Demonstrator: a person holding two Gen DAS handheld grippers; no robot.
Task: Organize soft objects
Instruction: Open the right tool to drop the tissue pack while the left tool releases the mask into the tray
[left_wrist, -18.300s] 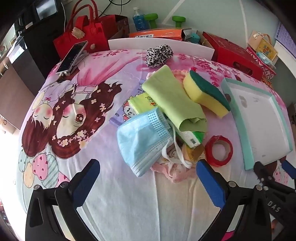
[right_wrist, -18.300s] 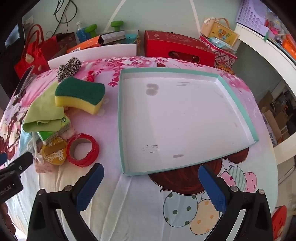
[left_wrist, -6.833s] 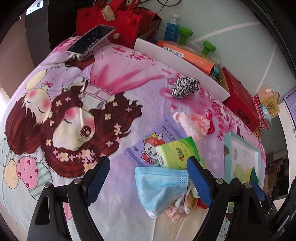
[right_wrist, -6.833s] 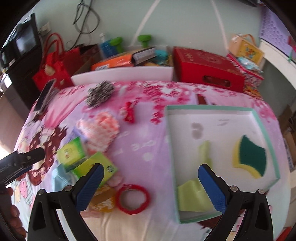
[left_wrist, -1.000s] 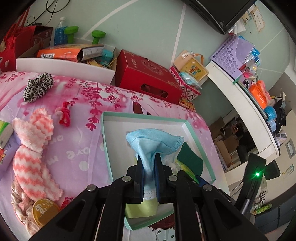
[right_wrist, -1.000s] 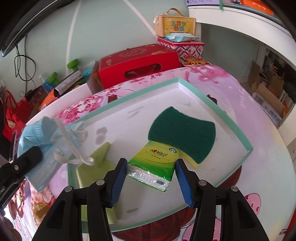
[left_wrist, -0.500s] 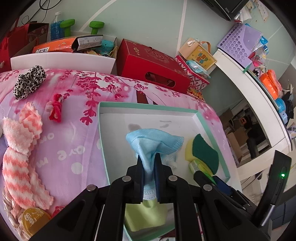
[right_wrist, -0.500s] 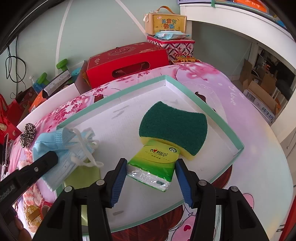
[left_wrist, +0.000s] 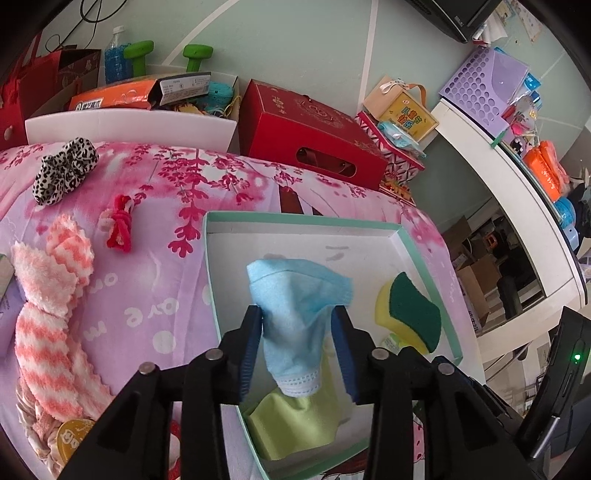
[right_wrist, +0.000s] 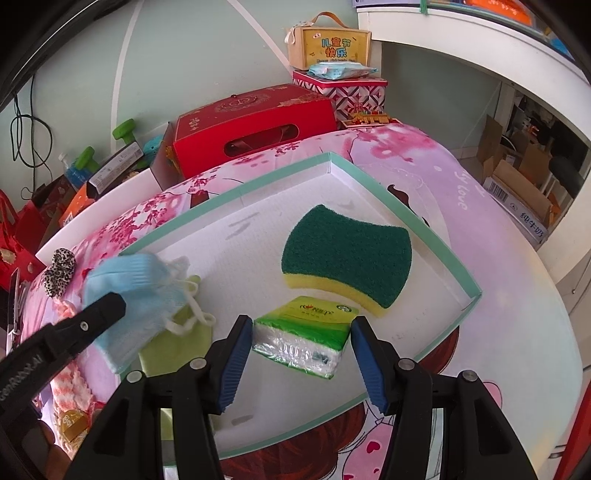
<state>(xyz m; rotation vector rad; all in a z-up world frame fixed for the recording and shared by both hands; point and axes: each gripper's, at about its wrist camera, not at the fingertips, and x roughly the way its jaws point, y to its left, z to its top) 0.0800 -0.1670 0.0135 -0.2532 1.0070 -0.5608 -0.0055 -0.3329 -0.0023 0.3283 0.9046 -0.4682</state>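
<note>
A white tray with a teal rim (left_wrist: 303, 218) (right_wrist: 406, 221) lies on the pink bedsheet. My left gripper (left_wrist: 297, 336) hangs over the tray's left part, jaws opening. The blue face mask (left_wrist: 295, 306) (right_wrist: 136, 291) sags loose between the pads above a green cloth (left_wrist: 295, 421) (right_wrist: 173, 347). My right gripper (right_wrist: 303, 354) is over the tray's near side, jaws opening. A green tissue pack (right_wrist: 306, 332) lies on the tray floor between them, small gaps at both pads. The green-and-yellow sponge (right_wrist: 347, 251) (left_wrist: 410, 314) lies just beyond the pack.
Left of the tray on the sheet lie a pink-and-white striped towel (left_wrist: 48, 295), a red hair tie (left_wrist: 118, 229), a leopard scrunchie (left_wrist: 64, 173) and a gold tin (left_wrist: 72, 439). A red box (left_wrist: 310, 140) stands behind the tray. The bed drops off at the right.
My left jaws, shut on the mask before, have spread and the mask hangs loose between them. My right jaws have widened off the tissue pack, which now rests in the tray.
</note>
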